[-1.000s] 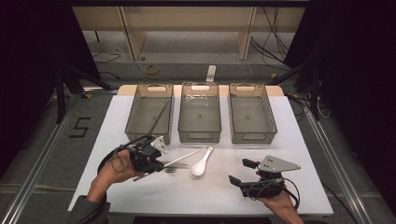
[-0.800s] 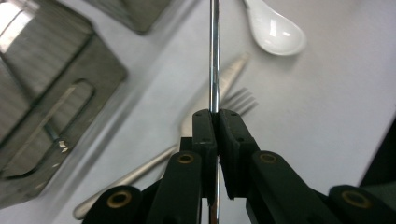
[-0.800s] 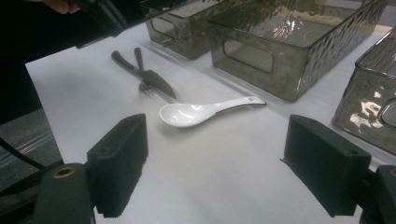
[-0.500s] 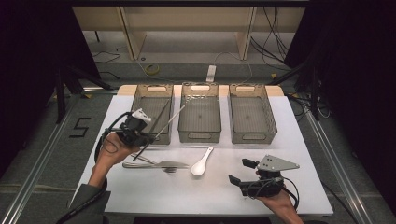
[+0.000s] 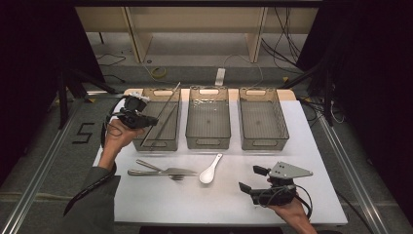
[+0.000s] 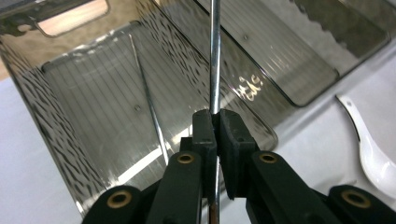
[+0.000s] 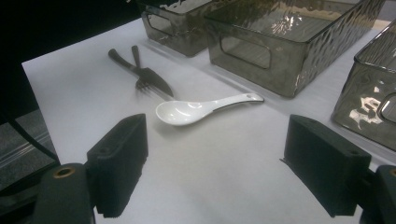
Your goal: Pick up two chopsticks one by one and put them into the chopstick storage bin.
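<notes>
Left gripper view: the left gripper (image 6: 215, 122) is clamping a thin metal chopstick (image 6: 214, 56) over the left bin (image 6: 70, 154), where another chopstick (image 6: 148, 103) is lying. Held at one narrow point, the rod risks pivoting or catching the rim. The right gripper (image 7: 233, 158) is resting with jaws wide apart near the white spoon (image 7: 196, 110). The rod's lower end is hiding behind the jaws.

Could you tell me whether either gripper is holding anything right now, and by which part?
The left gripper is shut on a thin metal rod, gripping its shaft over the left bin. The right gripper is open and holds nothing.
</notes>
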